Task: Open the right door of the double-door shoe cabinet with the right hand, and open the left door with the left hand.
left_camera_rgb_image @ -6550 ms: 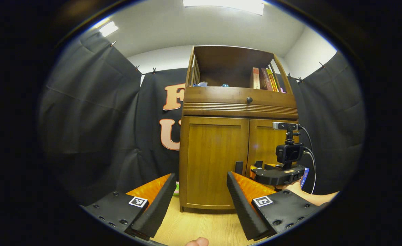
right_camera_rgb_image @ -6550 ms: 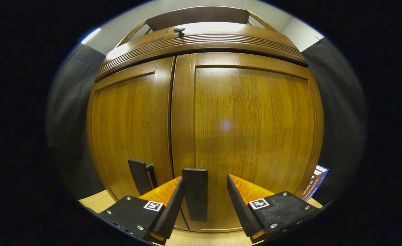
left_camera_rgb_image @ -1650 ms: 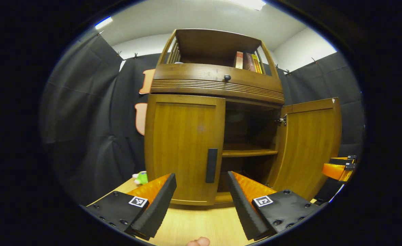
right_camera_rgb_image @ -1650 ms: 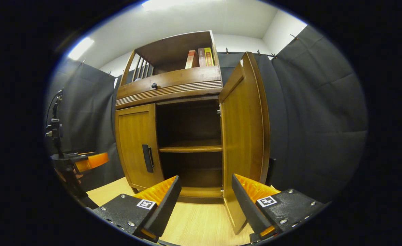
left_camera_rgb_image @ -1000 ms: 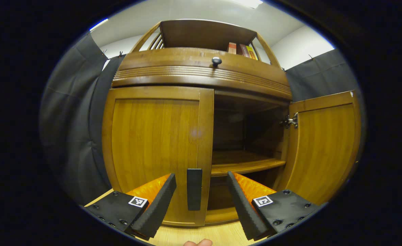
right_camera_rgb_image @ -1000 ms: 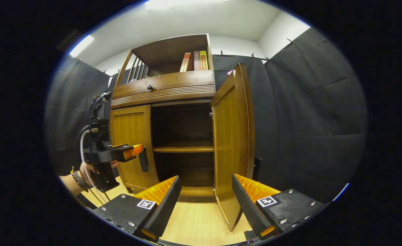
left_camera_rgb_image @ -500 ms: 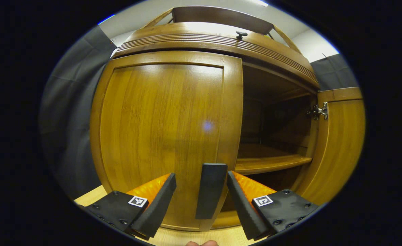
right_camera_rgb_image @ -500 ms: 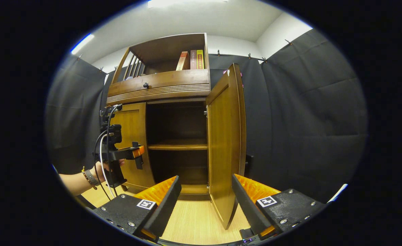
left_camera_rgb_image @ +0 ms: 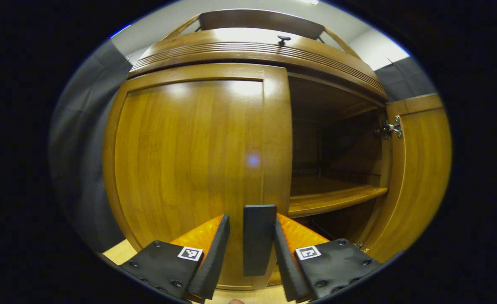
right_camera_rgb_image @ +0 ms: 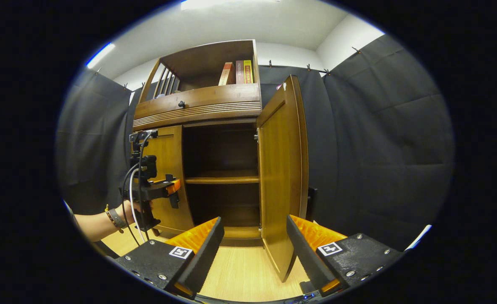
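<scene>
One door remains: the left tongs [left_camera_rgb_image: 248,253] straddle the left door's handle [left_camera_rgb_image: 257,238], nearly pinching it (contact unclear). Next they must clamp and pull; the right tongs [right_camera_rgb_image: 255,249] hang spread before the open right door [right_camera_rgb_image: 280,177].

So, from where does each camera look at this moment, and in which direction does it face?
Left gripper view: rides on the left tongs, close against the closed left door, facing it; its own two fingers flank the door's handle.
Right gripper view: rides on the right tongs, set back, facing the cabinet's open right door; its own fingers show, spread.
Shared: both doors, the inner shelf, and the left tongs.
</scene>
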The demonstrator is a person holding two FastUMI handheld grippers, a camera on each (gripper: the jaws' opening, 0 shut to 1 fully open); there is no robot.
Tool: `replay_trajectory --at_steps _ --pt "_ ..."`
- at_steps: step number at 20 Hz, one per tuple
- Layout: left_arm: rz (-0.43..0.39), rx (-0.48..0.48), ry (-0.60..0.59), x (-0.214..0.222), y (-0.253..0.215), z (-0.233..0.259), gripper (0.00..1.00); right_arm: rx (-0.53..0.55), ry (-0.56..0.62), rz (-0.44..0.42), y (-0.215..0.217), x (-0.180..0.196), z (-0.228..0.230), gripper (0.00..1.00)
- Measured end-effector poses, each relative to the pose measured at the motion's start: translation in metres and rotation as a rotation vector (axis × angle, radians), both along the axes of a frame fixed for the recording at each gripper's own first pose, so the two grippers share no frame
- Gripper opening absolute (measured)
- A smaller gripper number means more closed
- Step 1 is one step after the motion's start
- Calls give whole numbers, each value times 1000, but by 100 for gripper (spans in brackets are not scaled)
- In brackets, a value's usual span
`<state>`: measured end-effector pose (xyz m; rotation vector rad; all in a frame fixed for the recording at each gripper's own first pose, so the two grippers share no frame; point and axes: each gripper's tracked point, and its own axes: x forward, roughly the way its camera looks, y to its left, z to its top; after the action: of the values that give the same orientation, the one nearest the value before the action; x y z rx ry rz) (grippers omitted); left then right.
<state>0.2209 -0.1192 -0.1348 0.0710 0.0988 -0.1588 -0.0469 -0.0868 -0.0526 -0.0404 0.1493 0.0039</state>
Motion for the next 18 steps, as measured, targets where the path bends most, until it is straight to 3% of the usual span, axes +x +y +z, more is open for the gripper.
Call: replay_trajectory --at_steps 3,9,18 --pt "6 51 -1 -1 -6 0 56 -5 4 -3 -1 -2 -2 92" --pt "14 17 15 -3 -3 -1 35 -1 8 0 5 -7 -4 92" --pt "23 7 44 -34 6 4 35 -14 13 14 11 -11 -6 92"
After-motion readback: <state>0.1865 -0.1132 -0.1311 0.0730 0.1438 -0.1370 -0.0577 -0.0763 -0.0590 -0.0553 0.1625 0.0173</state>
